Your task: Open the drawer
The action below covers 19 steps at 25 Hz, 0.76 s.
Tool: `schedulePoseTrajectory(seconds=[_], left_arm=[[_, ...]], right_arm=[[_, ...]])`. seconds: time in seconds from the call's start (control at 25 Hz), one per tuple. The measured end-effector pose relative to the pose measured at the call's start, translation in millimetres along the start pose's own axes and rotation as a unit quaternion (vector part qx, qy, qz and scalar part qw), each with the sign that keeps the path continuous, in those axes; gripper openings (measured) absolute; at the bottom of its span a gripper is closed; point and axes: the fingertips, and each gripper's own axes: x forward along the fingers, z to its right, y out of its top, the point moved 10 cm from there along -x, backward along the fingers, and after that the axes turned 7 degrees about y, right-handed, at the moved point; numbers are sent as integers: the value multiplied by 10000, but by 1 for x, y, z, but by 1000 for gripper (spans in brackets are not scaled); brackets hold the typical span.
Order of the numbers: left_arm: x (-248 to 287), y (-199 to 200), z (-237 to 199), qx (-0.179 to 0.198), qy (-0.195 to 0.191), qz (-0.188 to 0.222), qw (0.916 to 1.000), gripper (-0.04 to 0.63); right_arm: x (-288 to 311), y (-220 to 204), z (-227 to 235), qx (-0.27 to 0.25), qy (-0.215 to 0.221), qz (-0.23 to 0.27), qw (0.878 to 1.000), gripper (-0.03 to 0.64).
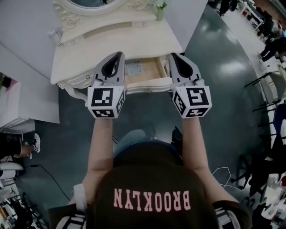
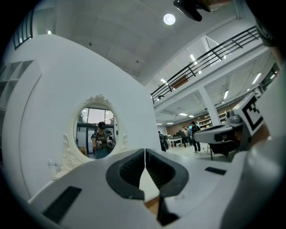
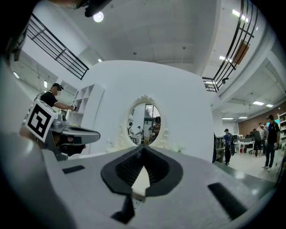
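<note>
The cream dressing table (image 1: 89, 49) stands in front of me with its middle drawer (image 1: 142, 70) pulled out, the wooden inside and a paper showing. The drawer's front panel (image 1: 149, 86) faces me. My left gripper (image 1: 119, 55) hovers over the drawer's left side, shut and empty. Over the drawer's right side my right gripper (image 1: 172, 56) is likewise shut on nothing. Both point level toward the oval mirror (image 2: 96, 127). In the left gripper view the jaws (image 2: 145, 153) meet at the tips; in the right gripper view (image 3: 144, 148) they also meet.
A white curved wall (image 3: 178, 103) backs the table. A small green vase (image 1: 159, 12) stands at the tabletop's back right. White furniture (image 1: 11, 105) is at the left; black racks (image 1: 268, 89) and people (image 3: 269, 141) stand off to the right on the dark floor.
</note>
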Motion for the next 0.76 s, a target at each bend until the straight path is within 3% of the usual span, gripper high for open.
schedulePoseTrajectory(seconds=[0.44,0.76], left_arm=[[-9,-1,8,-69,62,39,9999,6],[-9,-2,8,-56,78,66,9999,6]], right_arm=[[-8,-5,-8,-224,239,-85,9994,-3],[-9,-10,-9,-118,273,-66,9995,-3]])
